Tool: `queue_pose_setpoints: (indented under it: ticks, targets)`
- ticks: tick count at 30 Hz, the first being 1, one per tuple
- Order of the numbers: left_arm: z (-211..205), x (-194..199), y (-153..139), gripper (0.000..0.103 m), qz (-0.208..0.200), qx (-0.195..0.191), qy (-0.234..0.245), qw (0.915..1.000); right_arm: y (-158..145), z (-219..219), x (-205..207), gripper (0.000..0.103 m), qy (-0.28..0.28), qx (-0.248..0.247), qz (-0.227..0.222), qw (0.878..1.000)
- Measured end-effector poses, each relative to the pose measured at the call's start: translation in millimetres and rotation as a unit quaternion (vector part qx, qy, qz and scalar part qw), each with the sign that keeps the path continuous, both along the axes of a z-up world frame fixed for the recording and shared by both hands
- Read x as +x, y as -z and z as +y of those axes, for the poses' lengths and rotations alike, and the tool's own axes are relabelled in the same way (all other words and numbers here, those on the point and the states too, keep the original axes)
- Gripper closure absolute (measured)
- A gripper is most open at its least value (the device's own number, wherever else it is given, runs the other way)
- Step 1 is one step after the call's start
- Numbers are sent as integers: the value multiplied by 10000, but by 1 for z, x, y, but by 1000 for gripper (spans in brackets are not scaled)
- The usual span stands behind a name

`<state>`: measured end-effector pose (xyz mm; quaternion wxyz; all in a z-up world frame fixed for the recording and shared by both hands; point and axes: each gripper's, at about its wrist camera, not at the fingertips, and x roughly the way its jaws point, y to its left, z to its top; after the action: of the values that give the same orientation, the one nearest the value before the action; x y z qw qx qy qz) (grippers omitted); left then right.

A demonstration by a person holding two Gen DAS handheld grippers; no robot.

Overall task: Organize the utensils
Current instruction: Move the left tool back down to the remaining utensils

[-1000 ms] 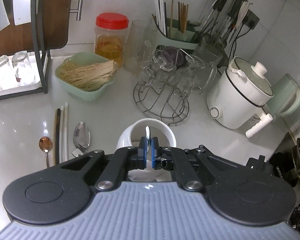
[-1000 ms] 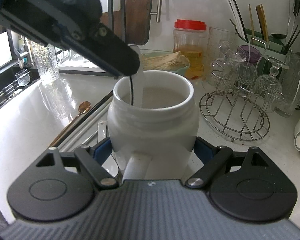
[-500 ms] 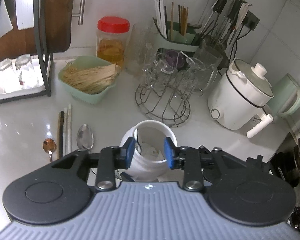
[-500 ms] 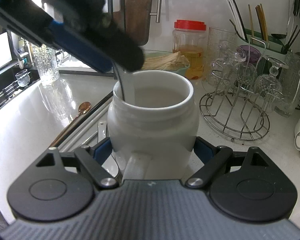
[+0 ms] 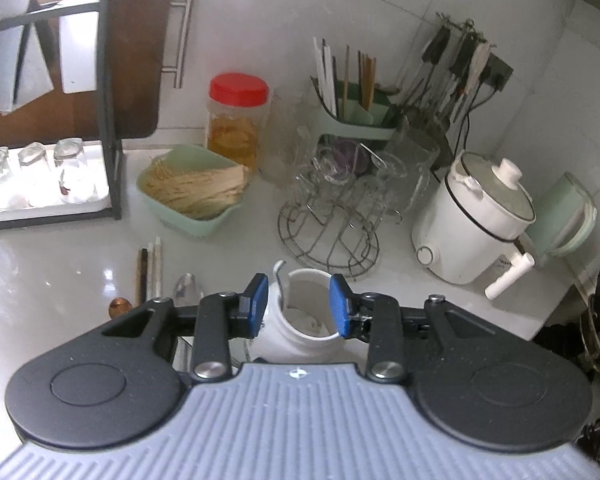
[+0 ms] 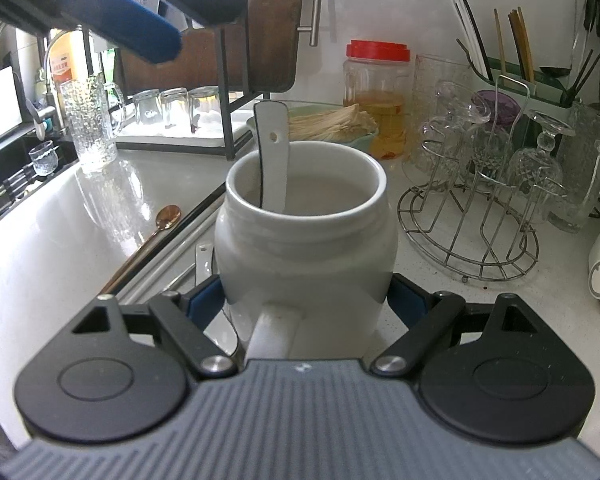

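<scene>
My right gripper (image 6: 304,300) is shut on the lower body of a white ceramic jar (image 6: 306,248) that stands on the white counter (image 6: 80,240). A white spoon (image 6: 274,148) leans inside the jar, its handle sticking up at the left rim. My left gripper (image 5: 298,306) hangs open just above the jar (image 5: 300,332), nothing between its blue pads; in the right wrist view its fingers (image 6: 140,38) are at the top left. Left of the jar lie a copper spoon (image 6: 168,216), a silver spoon (image 5: 188,286) and chopsticks (image 5: 152,268).
Behind the jar stand a green basket of sticks (image 5: 192,196), a red-lidded jar (image 5: 236,120), a wire rack of glasses (image 5: 332,216) and a green chopstick holder (image 5: 352,120). A white cooker (image 5: 476,220) is at right. A black shelf with glasses (image 5: 40,176) is at left.
My left gripper let go of the white spoon, which now rests in the jar, opened and rose away from the jar. The right gripper kept still on the jar.
</scene>
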<state>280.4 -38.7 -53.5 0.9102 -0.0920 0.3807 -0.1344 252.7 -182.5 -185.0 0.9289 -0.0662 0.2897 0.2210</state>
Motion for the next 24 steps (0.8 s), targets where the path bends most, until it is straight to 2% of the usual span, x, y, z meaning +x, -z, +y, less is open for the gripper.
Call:
queue_pose_setpoints:
  ticks: [10, 18, 24]
  targets:
    - [38, 8, 12, 64, 123, 31, -525, 9985, -1, -3, 4, 13, 118, 23, 25, 9999]
    - [66, 24, 51, 64, 559, 57, -833, 9949, -1, -2, 5, 13, 72, -35, 20, 10000]
    - [76, 42, 85, 64, 968, -168, -857, 9915, -3, -4, 6, 13, 117, -31, 98, 9999]
